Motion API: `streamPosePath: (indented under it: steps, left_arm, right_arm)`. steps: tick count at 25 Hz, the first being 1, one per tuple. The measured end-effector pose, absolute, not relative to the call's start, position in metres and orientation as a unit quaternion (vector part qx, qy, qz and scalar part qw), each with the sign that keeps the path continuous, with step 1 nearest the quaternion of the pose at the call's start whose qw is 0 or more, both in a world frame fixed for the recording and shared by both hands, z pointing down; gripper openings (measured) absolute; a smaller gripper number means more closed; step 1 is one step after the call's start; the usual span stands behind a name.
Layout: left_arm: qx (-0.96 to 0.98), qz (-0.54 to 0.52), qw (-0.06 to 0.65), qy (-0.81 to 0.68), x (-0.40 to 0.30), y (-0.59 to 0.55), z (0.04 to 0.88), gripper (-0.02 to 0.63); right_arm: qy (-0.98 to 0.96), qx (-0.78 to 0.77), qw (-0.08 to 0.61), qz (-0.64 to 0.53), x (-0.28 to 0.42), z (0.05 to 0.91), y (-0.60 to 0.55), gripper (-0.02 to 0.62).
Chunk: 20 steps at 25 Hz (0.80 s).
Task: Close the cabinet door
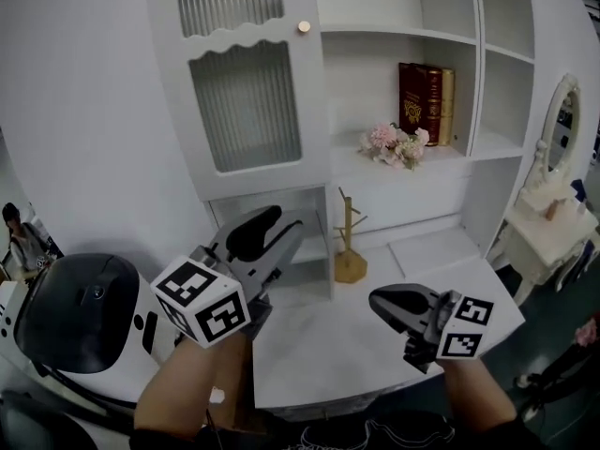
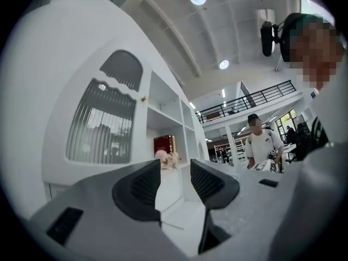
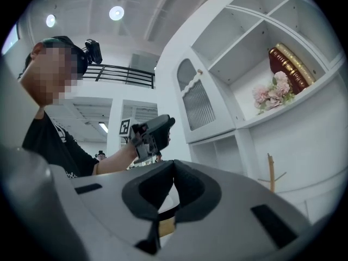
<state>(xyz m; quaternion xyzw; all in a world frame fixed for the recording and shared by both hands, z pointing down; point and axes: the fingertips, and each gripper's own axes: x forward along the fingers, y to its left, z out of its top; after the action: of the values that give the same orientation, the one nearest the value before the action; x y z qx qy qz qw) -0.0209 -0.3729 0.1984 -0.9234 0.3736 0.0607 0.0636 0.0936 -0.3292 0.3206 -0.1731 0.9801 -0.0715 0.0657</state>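
Observation:
The white cabinet door (image 1: 246,101) has a ribbed glass panel and a small round knob (image 1: 303,27); it lies flat against the cabinet front. My left gripper (image 1: 284,230) hangs low in front of the cabinet, below the door, its jaws open with nothing between them. In the left gripper view the door (image 2: 103,124) stands to the left of the open left gripper (image 2: 175,170). My right gripper (image 1: 377,300) hovers over the white counter (image 1: 319,354), jaws together and holding nothing. The right gripper view shows the shut right gripper (image 3: 173,166), the door (image 3: 198,102) and the left gripper (image 3: 155,130) beyond it.
Open shelves to the right of the door hold a red book (image 1: 420,101) and pink flowers (image 1: 394,145). A small wooden stand (image 1: 349,242) sits on the counter. A white dressing table with a mirror (image 1: 553,157) stands at the right, a black-and-white machine (image 1: 75,317) at the left.

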Motion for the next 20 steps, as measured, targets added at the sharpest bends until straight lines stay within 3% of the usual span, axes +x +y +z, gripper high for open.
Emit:
streamPosePath:
  steps: [6, 16, 20]
  left_arm:
    - [-0.938, 0.034, -0.035, 0.342, -0.017, -0.305, 0.300, 0.160]
    - [-0.935, 0.043, -0.088, 0.341, -0.026, -0.223, 0.368, 0.150]
    - [-0.932, 0.059, -0.102, 0.343, -0.035, -0.206, 0.376, 0.090]
  right_arm:
    - [0.982, -0.163, 0.049, -0.077, 0.065, 0.329, -0.289, 0.005]
    - [0.980, -0.162, 0.056, -0.101, 0.031, 0.351, -0.241, 0.005]
    - [0.980, -0.163, 0.048, -0.104, 0.021, 0.362, -0.229, 0.005]
